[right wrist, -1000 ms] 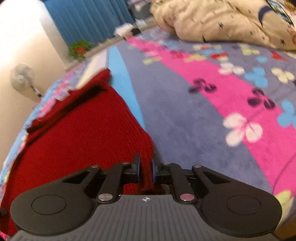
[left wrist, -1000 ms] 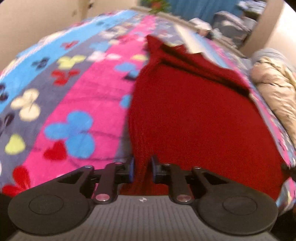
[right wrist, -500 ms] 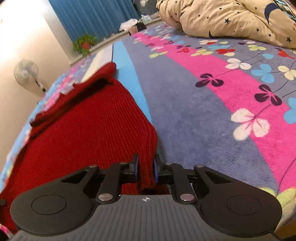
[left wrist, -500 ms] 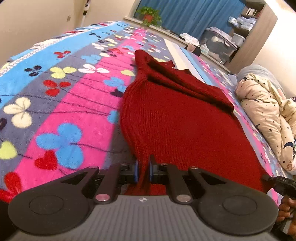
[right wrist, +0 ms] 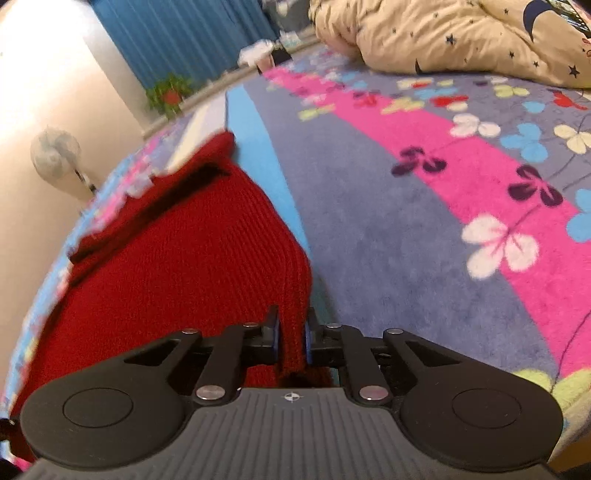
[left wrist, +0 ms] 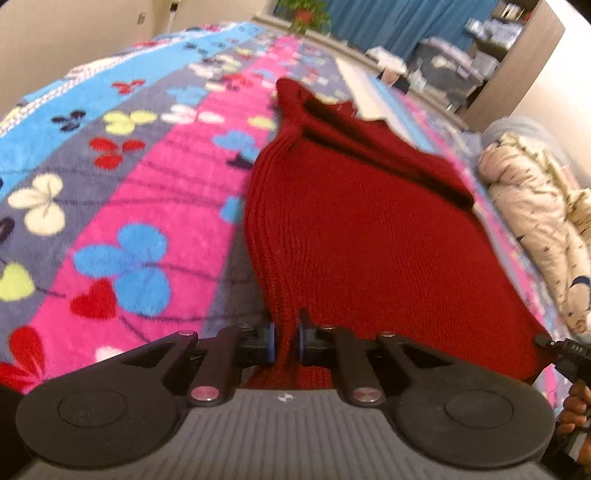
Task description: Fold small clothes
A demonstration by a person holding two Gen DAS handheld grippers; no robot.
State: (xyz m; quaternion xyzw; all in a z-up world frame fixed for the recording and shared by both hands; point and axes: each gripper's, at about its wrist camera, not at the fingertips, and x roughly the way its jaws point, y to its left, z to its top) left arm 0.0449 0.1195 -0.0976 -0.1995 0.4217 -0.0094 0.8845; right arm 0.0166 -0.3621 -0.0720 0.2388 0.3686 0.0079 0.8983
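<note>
Across the flowered bed cover [left wrist: 122, 206], a red knitted garment [left wrist: 369, 236] lies spread through the middle of both frames. At bottom centre, the left gripper [left wrist: 284, 341] pinches one near corner, while the right gripper [right wrist: 292, 341] has its jaws closing on the other. The fold seems just starting; next both corners likely need lifting together toward the far edge.

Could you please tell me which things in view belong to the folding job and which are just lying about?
In the job:
- red knitted garment
- left tool, shut on its near edge
- right tool, closing on its near edge

Lying about:
- star-print duvet
- potted plant
- fan
</note>
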